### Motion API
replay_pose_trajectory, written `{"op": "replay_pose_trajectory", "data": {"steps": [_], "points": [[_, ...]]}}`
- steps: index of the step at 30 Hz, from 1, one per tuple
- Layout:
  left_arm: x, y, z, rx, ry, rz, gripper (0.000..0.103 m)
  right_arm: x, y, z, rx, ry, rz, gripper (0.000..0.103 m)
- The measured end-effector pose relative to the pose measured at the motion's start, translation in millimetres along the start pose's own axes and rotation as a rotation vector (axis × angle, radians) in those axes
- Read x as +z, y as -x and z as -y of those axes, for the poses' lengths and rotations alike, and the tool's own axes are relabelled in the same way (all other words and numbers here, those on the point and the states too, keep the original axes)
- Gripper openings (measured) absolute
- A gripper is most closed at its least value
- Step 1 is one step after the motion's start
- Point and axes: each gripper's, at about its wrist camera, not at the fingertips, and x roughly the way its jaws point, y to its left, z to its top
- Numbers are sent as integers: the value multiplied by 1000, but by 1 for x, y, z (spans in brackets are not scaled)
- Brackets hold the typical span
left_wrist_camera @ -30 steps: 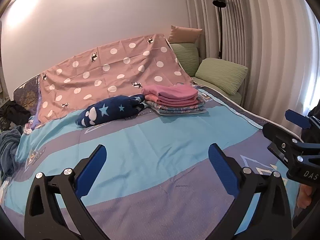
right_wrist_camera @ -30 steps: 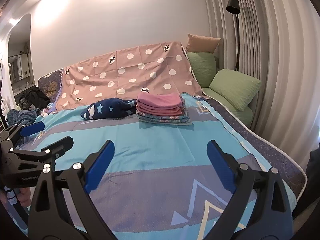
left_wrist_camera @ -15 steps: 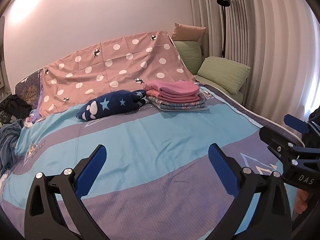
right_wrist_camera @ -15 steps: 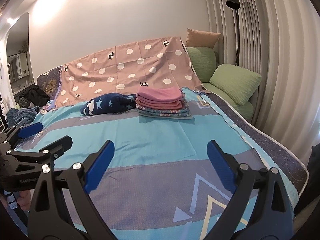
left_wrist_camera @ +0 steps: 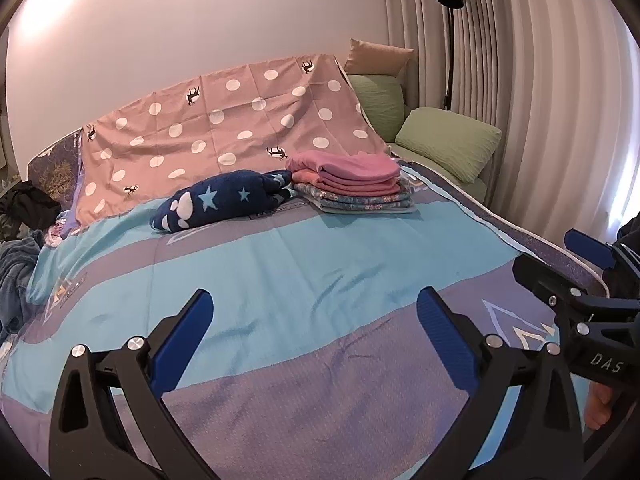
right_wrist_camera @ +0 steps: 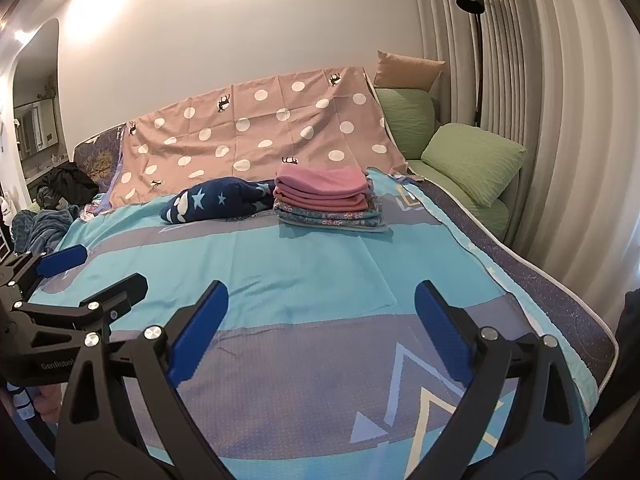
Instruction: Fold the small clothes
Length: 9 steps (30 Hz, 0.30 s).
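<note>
Left gripper [left_wrist_camera: 312,312]: your jaws stood wide apart, holding nothing, above the bedspread [left_wrist_camera: 280,264].
Right gripper [right_wrist_camera: 320,304]: likewise spread and empty, beside the left one.
Clothes: the folded stack [left_wrist_camera: 352,182] sat at the far end of the bed, pink pieces on top, touching a navy star-print garment [left_wrist_camera: 224,204] that lay bunched, apparently unfolded.
Risk: reaching for the navy piece, you could have nudged the stack and toppled it, as the two touched.
Containers: none showed; everything lay straight on the bed.
</note>
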Motion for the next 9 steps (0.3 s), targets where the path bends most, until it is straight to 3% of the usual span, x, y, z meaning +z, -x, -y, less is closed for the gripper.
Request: {"op": "replay_pose_trajectory", "data": {"steps": [9], "points": [[-2, -2, 1, 3, -5, -11, 102, -1, -2, -2, 0, 1, -8, 96]]}}
